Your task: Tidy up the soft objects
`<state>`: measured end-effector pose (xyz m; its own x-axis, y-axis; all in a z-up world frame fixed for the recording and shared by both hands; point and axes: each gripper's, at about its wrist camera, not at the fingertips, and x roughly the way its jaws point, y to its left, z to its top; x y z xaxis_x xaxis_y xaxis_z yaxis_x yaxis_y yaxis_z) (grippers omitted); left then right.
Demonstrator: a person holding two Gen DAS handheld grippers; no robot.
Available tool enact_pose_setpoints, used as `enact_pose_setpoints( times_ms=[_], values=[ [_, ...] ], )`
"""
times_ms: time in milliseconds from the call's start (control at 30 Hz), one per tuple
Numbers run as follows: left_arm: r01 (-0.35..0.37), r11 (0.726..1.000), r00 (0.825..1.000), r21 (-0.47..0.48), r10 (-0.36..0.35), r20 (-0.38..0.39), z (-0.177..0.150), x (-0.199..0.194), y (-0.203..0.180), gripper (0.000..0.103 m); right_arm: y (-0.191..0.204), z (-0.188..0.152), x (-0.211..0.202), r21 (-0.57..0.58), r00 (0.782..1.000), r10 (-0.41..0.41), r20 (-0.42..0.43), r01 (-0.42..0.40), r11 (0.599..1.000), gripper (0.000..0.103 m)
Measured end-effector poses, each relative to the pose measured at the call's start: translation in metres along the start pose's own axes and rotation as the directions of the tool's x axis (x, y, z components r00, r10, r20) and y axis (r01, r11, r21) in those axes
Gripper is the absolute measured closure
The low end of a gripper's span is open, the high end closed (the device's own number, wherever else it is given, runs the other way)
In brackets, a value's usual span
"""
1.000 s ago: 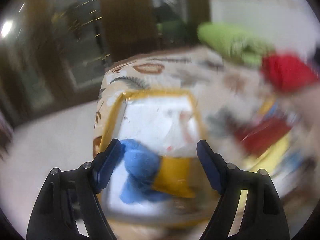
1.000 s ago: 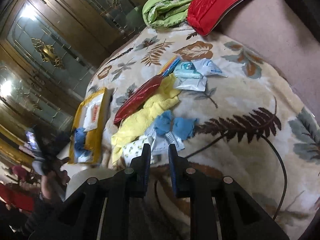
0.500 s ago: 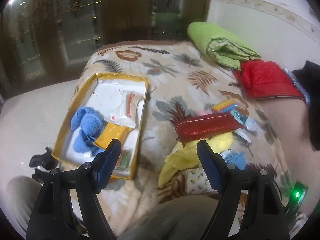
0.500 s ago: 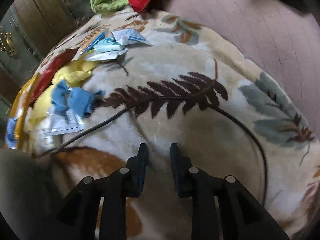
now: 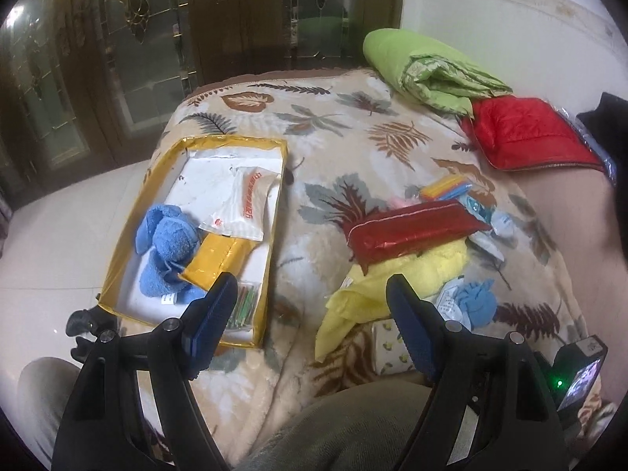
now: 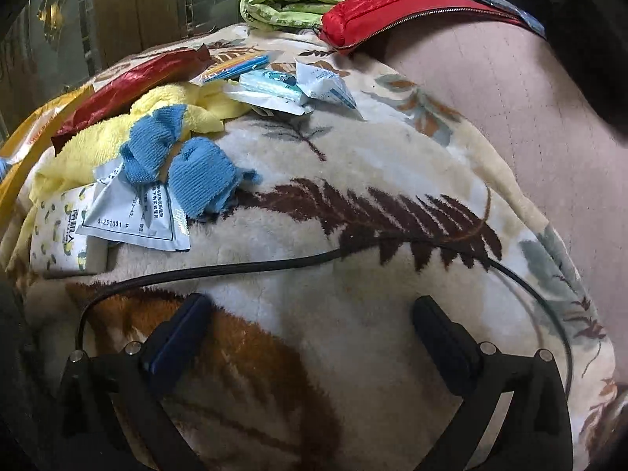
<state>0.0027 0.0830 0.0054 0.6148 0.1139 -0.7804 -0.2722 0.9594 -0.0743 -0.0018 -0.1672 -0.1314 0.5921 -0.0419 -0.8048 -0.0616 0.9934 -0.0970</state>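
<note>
Soft items on leaf-patterned fleece blanket (image 6: 353, 165); yellow cardboard tray (image 5: 117, 259) alongside.
Left gripper (image 5: 310, 298) stood spread, empty; right gripper (image 6: 310, 314) was opening, empty, near blue knitted cloth (image 6: 196, 172).

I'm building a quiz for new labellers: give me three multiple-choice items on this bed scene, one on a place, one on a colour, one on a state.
1. Where does the fluffy blue towel lie?
A. in the yellow-rimmed box
B. on the red cushion
C. on the floor

2. What colour is the cloth under the red foil packet?
A. green
B. yellow
C. white

3. How does the left claw stand?
A. shut on a packet
B. shut on nothing
C. open, holding nothing

Answers:
1 A: the blue towel sits inside the box, beside a white packet.
2 B: the yellow cloth spreads out beneath the red foil packet.
3 C: the left claw has its jaws wide apart above the blanket, with nothing between them.
</note>
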Motion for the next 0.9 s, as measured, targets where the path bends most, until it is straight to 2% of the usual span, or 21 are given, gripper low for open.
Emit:
enact_pose_setpoints(
  times_ms=[67,133,200,267,333,400,433,467,500,533,567,600,633,667,700,733,767,833,900],
  values=[
    [-0.004,0.997,1.0,-0.072,0.002,-0.024,0.006,0.0,0.003,0.024,-0.005,-0.001,0.001,0.025,1.0,0.031,-0.002,-0.03,0.999,0.0],
    [-0.014,0.987,1.0,-0.159,0.009,-0.03,0.013,-0.008,0.004,0.024,-0.001,-0.001,0.0,0.012,1.0,0.015,-0.002,-0.015,1.0,0.0],
    [-0.028,0.977,0.999,-0.213,0.034,0.024,0.021,-0.024,0.003,0.024,0.001,-0.002,-0.001,0.005,1.0,0.007,0.001,-0.007,1.0,0.0],
    [-0.056,0.98,0.992,-0.193,0.076,0.097,0.027,-0.042,-0.002,0.024,0.0,-0.003,-0.002,0.013,1.0,0.016,0.0,-0.016,1.0,0.0],
    [-0.1,0.987,0.973,-0.129,0.124,0.194,0.025,-0.061,-0.013,0.024,0.001,-0.002,-0.001,0.009,1.0,0.012,-0.001,-0.011,1.0,0.0],
    [-0.115,0.993,0.975,-0.035,0.12,0.187,0.025,-0.068,-0.024,0.024,0.001,-0.002,-0.001,0.01,1.0,0.012,-0.001,-0.012,1.0,0.0],
    [-0.134,0.991,0.979,-0.017,0.135,0.153,0.028,-0.069,-0.031,0.024,0.001,-0.001,0.0,0.012,1.0,0.014,-0.001,-0.014,1.0,0.0],
    [-0.21,0.978,0.972,-0.02,0.211,0.108,0.029,-0.069,-0.037,0.024,0.001,-0.001,0.0,0.011,1.0,0.013,-0.001,-0.013,1.0,0.0],
    [-0.279,0.96,0.954,-0.03,0.28,0.103,0.029,-0.07,-0.04,0.024,0.001,-0.002,0.0,0.011,1.0,0.012,-0.001,-0.012,1.0,0.0],
    [-0.363,0.931,0.922,-0.043,0.366,0.125,0.028,-0.073,-0.044,0.023,0.001,-0.002,-0.001,0.011,1.0,0.011,-0.001,-0.011,1.0,0.0],
    [-0.441,0.896,0.879,-0.054,0.443,0.174,0.026,-0.077,-0.049,0.023,0.001,-0.002,-0.001,0.012,1.0,0.012,-0.001,-0.012,1.0,0.0],
    [-0.485,0.874,0.851,-0.041,0.481,0.21,0.025,-0.079,-0.053,0.022,0.001,-0.002,-0.001,0.012,1.0,0.013,-0.001,-0.013,1.0,0.0],
    [-0.481,0.876,0.852,-0.004,0.469,0.233,0.024,-0.08,-0.055,0.019,0.001,-0.002,-0.001,0.012,1.0,0.012,-0.001,-0.012,1.0,0.0],
    [-0.401,0.916,0.893,0.022,0.386,0.231,0.024,-0.079,-0.049,0.019,0.0,-0.002,0.0,0.011,1.0,0.012,-0.001,-0.012,1.0,0.0],
    [-0.32,0.947,0.927,0.027,0.307,0.215,0.023,-0.076,-0.044,0.019,0.0,-0.002,0.0,0.011,1.0,0.012,-0.001,-0.012,1.0,0.0],
    [-0.169,0.985,0.973,0.021,0.164,0.162,0.024,-0.068,-0.032,0.019,0.0,-0.002,0.0,0.011,1.0,0.013,-0.001,-0.013,1.0,0.0],
    [-0.161,0.987,0.978,0.024,0.157,0.138,0.024,-0.063,-0.027,0.019,0.0,-0.002,0.0,0.01,1.0,0.013,-0.001,-0.013,1.0,0.0],
    [-0.284,0.957,0.954,0.059,0.276,0.117,0.022,-0.059,-0.029,0.019,0.0,-0.002,0.0,0.01,1.0,0.013,-0.001,-0.013,1.0,0.0],
    [-0.346,0.936,0.935,0.061,0.339,0.101,0.022,-0.064,-0.032,0.019,0.0,-0.002,0.0,0.01,1.0,0.013,0.0,-0.013,1.0,0.0]
  ],
)
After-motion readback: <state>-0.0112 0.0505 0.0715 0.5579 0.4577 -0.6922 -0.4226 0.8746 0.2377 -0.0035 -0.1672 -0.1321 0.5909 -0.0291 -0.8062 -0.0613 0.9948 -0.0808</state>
